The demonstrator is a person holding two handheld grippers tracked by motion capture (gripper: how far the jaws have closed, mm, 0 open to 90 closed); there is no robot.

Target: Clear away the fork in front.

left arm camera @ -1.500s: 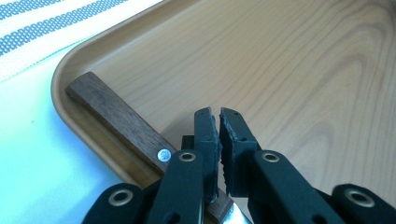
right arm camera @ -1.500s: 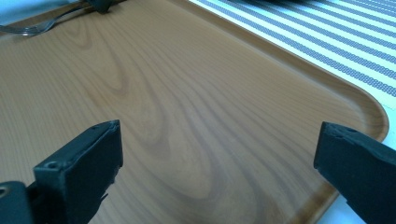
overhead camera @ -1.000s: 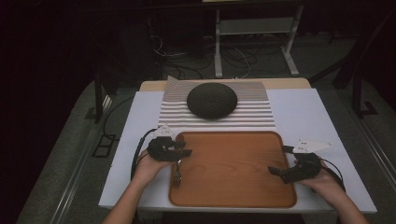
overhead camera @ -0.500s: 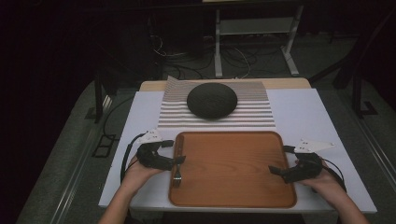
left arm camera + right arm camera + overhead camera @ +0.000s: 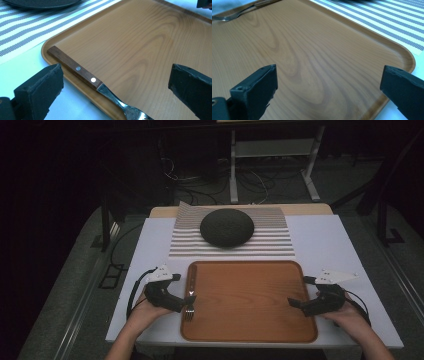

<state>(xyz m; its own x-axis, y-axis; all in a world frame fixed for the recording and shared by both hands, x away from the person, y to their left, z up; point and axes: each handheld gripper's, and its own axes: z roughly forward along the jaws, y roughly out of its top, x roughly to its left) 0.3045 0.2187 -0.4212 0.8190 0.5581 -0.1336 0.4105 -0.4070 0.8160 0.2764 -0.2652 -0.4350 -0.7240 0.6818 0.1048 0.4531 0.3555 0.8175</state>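
While both grippers hang wide open and empty at the near corners, a fork lies on the wooden tray.

Nearest us, the left gripper sits at the tray's left edge, jaws spread wide either side of the fork, gripping nothing; the fork's wooden handle lies along the tray's left rim, tines pointing toward the person. Over on the right, the right gripper hovers at the tray's right edge, jaws equally wide, nothing held. Beyond the tray, a striped mat lies on the white counter, and a dark domed object rests on it.
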